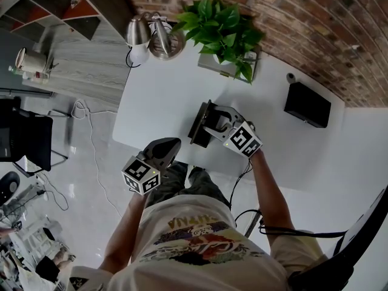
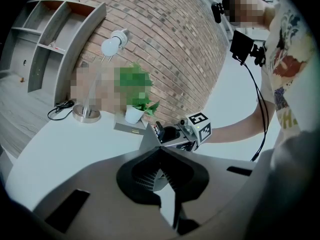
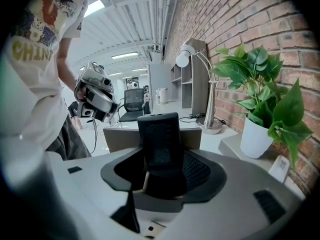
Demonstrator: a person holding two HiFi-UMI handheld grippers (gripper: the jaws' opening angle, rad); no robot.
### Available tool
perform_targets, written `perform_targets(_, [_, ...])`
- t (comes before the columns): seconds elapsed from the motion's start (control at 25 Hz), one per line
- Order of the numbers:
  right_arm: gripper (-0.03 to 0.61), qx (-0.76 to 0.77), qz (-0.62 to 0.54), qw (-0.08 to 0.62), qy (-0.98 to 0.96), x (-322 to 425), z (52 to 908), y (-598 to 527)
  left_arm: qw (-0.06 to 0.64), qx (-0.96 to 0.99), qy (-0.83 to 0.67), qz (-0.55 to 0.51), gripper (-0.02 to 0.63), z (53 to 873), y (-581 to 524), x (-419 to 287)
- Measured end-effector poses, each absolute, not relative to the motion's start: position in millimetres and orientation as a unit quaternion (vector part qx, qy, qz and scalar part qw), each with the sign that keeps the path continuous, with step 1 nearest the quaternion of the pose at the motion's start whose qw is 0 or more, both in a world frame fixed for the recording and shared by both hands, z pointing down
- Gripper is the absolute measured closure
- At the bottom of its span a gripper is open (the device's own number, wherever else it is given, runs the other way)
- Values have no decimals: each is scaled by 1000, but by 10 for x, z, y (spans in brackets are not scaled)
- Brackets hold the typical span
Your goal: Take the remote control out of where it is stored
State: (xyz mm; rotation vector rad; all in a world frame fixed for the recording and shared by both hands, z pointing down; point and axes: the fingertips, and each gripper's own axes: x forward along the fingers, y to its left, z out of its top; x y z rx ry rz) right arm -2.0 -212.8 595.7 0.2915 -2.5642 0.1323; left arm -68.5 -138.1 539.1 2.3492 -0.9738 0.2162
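A black remote control (image 3: 160, 146) stands upright between the jaws of my right gripper (image 3: 162, 159), which is shut on its lower part. Right behind it is the grey storage box (image 3: 122, 138) on the white table. In the left gripper view the remote control's (image 2: 157, 130) buttoned top shows at the box (image 2: 148, 140), beside the right gripper (image 2: 192, 132); whether it is clear of the box I cannot tell. In the head view the right gripper (image 1: 211, 123) reaches over the dark box (image 1: 199, 126). My left gripper (image 1: 170, 144) hangs off the table's near edge, shut on nothing.
On the white table (image 1: 157, 96) stand a potted plant (image 1: 221, 26) on a flat grey base, a desk lamp (image 1: 148, 38) at the far left and a black box (image 1: 308, 105) at the right. A cable runs from the right gripper down past my arm.
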Motion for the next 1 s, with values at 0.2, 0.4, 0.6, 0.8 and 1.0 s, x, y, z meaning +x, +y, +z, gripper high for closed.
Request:
perform_targets(0.2, [341, 116, 46, 271, -954, -19, 5944, -2130, 287, 881, -366, 84, 611, 5381, -1370, -702])
perform_targets(0.4, [341, 129, 54, 260, -955, -11, 5886, -2145, 283, 883, -365, 84, 611, 5356, -1380, -707])
perform_targets(0.6, [341, 141, 57, 257, -954, -13, 5848, -2143, 280, 885, -363, 82, 611, 5329, -1365, -694])
perform_targets(0.8, [341, 155, 62, 248, -954, -7, 5772, -2151, 275, 888, -360, 80, 611, 5301, -1343, -682])
perform_targets(1.0, [341, 168, 60, 243, -954, -5, 5689, -2147, 269, 891, -359, 74, 611, 5259, -1344, -701])
